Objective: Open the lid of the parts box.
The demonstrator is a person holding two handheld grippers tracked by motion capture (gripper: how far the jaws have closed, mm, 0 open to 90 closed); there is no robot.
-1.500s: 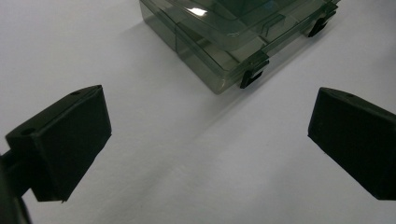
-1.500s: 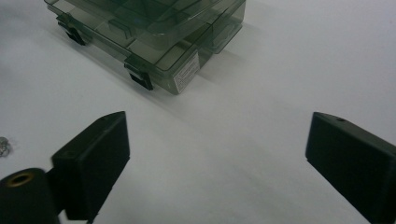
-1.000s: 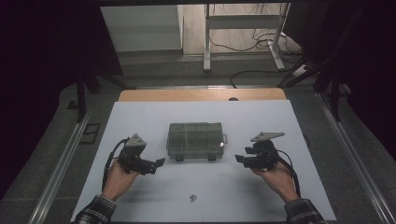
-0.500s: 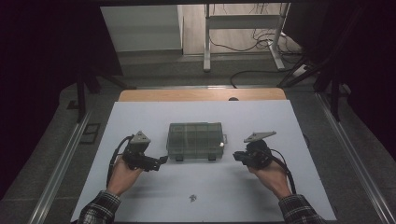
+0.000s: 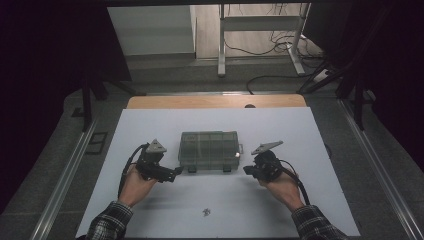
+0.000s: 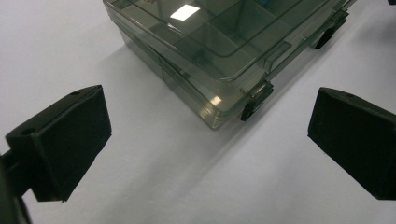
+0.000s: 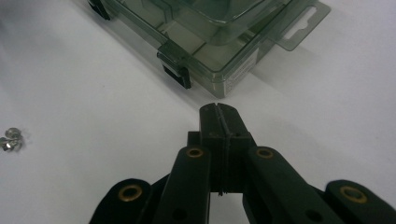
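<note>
White tabletop (image 5: 320,200): left hand-held gripper (image 5: 176,172) gapes, right hand-held gripper (image 5: 246,170) just closed empty beside box (image 5: 209,150).

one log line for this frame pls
left gripper: open, empty | right gripper: just closed, empty, near box corner | box: lid shut | screws: loose

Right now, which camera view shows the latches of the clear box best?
The right gripper view: one black latch is close and sharp on the box front. The left gripper view shows another latch closed, slightly farther. In the high view, both are tiny dark marks.
</note>
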